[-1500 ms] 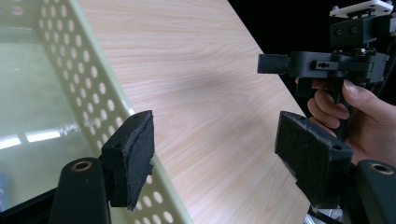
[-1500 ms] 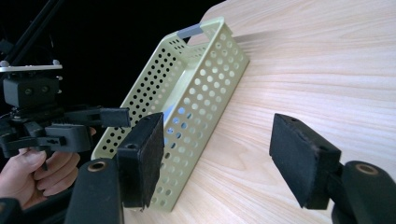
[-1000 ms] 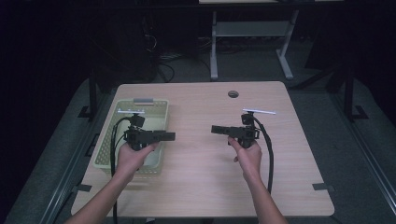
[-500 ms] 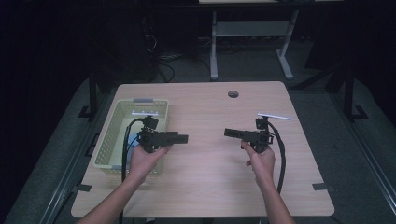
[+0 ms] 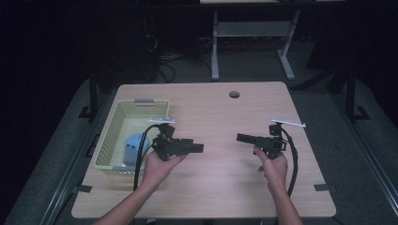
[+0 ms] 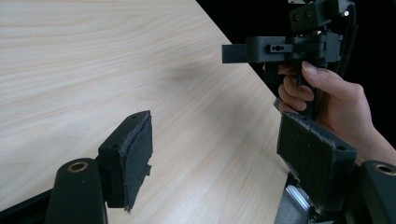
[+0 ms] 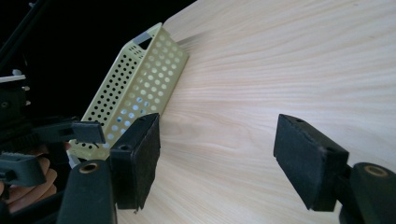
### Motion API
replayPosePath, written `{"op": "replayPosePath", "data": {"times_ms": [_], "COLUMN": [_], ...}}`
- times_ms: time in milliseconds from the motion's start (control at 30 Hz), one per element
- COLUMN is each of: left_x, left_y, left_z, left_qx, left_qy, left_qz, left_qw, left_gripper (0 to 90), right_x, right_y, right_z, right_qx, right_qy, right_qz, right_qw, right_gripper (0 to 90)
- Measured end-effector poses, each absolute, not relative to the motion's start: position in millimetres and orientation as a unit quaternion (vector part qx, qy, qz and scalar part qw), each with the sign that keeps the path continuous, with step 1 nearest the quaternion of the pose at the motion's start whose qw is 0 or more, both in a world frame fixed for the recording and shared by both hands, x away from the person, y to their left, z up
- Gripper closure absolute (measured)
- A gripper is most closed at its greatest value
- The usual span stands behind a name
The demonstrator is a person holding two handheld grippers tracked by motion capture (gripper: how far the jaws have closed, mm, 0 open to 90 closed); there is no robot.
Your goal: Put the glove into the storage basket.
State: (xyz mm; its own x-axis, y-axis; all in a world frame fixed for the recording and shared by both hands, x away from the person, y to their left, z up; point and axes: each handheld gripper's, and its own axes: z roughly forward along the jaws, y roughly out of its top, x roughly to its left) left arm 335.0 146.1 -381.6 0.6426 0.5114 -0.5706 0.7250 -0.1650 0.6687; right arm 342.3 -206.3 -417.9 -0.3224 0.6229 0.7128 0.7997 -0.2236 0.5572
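Both hands hold black grippers above the wooden table (image 5: 220,187), jaws pointing at each other. My left gripper (image 5: 199,148) hovers just right of a pale yellow perforated basket (image 5: 110,136). In the left gripper view it (image 6: 224,158) is open, nothing between its pads (image 6: 139,156), with bare tabletop beyond. My right gripper (image 5: 240,138) is right of centre. The right gripper view shows it (image 7: 224,156) open and empty too. A gap of bare table separates the two. A light blue object (image 5: 133,144) lies in the basket.
The basket (image 7: 140,88) appears at the table's edge in the right gripper view, with the left gripper (image 7: 70,131) before it. The right gripper and its hand (image 6: 327,93) appear in the left gripper view. A round hole (image 5: 234,94) marks the table's far side. Cables trail from both grippers.
Both grippers have shifted to the right and slightly toward the person. The left one has moved off the basket to the open table beside it.
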Motion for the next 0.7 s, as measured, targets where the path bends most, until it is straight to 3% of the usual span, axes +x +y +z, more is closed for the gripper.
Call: {"op": "replayPosePath", "data": {"times_ms": [700], "left_x": [317], "left_y": [111], "left_z": [-400], "left_qx": [0.775], "left_qy": [0.381], "left_qz": [-0.110], "left_qw": [0.491], "left_gripper": [26.4], "right_x": [314], "right_y": [-255], "right_z": [-439], "right_qx": [-0.606], "right_qy": [-0.596], "right_qz": [-0.522], "right_qw": [0.072], "right_gripper": [29.9]}}
